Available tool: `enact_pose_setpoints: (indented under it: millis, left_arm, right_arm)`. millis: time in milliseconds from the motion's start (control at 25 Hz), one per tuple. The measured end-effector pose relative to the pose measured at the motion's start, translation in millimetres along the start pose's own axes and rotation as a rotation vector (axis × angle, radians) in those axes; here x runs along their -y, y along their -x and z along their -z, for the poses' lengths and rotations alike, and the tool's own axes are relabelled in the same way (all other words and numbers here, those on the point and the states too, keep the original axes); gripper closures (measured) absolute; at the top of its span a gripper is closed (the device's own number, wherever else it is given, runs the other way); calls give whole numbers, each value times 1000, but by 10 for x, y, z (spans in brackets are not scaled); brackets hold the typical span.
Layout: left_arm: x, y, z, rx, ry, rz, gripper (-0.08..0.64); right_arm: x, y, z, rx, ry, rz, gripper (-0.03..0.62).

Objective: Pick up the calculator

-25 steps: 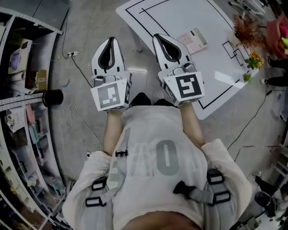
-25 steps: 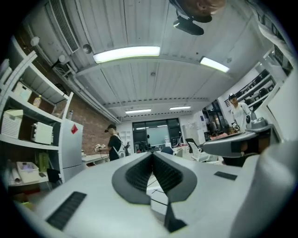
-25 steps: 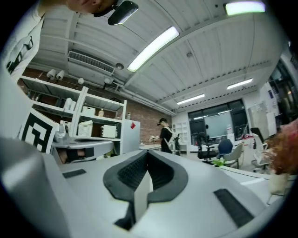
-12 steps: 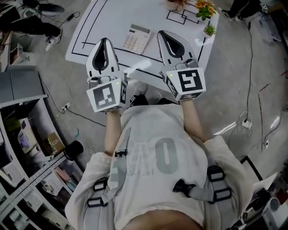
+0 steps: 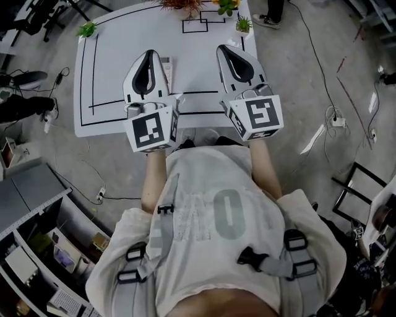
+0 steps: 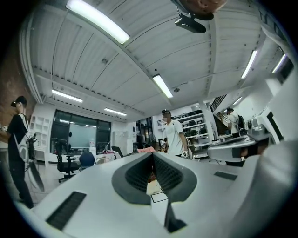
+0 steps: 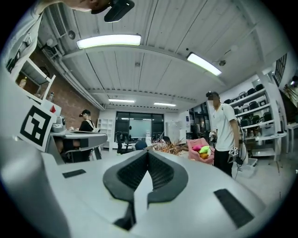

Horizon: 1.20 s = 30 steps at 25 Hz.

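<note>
The calculator [image 5: 165,69] lies on the white table [image 5: 108,68]; only a narrow strip of it shows beside the right flank of my left gripper [image 5: 148,53]. That gripper hangs level over the table's near half with its jaws shut and nothing held. My right gripper [image 5: 223,47] is level beside it, a hand's width to the right of the calculator, also shut and empty. In the left gripper view the closed jaws [image 6: 152,154] point across the room. The right gripper view shows the closed jaws [image 7: 148,152] the same way.
Black lines mark out areas on the table. Small plants [image 5: 87,28] [image 5: 244,23] and dried flowers [image 5: 185,4] stand along its far edge. Shelving [image 5: 37,247] fills the lower left; cables and a power strip [image 5: 337,121] lie on the floor. A person [image 6: 174,132] stands beyond.
The person has turned, so the table has swung from the upper right to straight ahead. Both grippers now reach over it, the left one covering most of the calculator. Both jaws stay shut.
</note>
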State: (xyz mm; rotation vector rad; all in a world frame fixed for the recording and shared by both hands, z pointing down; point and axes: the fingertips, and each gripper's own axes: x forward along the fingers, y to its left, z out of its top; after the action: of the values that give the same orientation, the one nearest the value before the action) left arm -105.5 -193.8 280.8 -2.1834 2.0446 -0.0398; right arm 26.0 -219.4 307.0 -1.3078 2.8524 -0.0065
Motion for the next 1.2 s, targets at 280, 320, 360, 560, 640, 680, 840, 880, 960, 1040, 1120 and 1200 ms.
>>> enact_pose_setpoints:
  millis: [280, 320, 360, 560, 640, 680, 840, 880, 960, 1040, 1120, 1200]
  left_arm:
    - [-160, -110, 19, 16, 29, 92, 540]
    - [-200, -117, 30, 17, 34, 97, 539]
    - [-235, -122, 39, 20, 40, 102, 539]
    - [-359, -106, 46, 32, 59, 118, 538]
    - [-385, -85, 50, 30, 61, 119, 538]
    - [-395, -74, 50, 29, 61, 119, 538]
    - [-472, -38, 41, 37, 58, 115, 538]
    - [-505, -32, 40, 40, 58, 110, 538]
    - [-570, -20, 41, 44, 61, 98, 540]
    - [-617, -10, 38, 48, 64, 86, 539]
    - [-653, 0, 34, 52, 65, 76, 539]
    - [-674, 12, 29, 54, 64, 71, 539]
  right_arm:
    - [-9, 5, -82, 16, -15, 121, 584]
    - [-22, -2, -85, 16, -14, 132, 584]
    - [-41, -11, -87, 13, -11, 139, 584]
    - [-153, -34, -94, 8, -5, 161, 584]
    - [-163, -33, -85, 2, -6, 180, 584]
    - [-160, -34, -82, -4, 0, 191, 584]
    - [-196, -82, -100, -8, -8, 180, 569]
    - [-240, -111, -96, -11, -13, 151, 558]
    - [-363, -176, -72, -18, -18, 76, 483]
    - [-479, -240, -76, 9, -91, -2, 263]
    - [-541, -285, -116, 60, -232, -60, 124]
    - [-548, -307, -133, 81, -320, -81, 123]
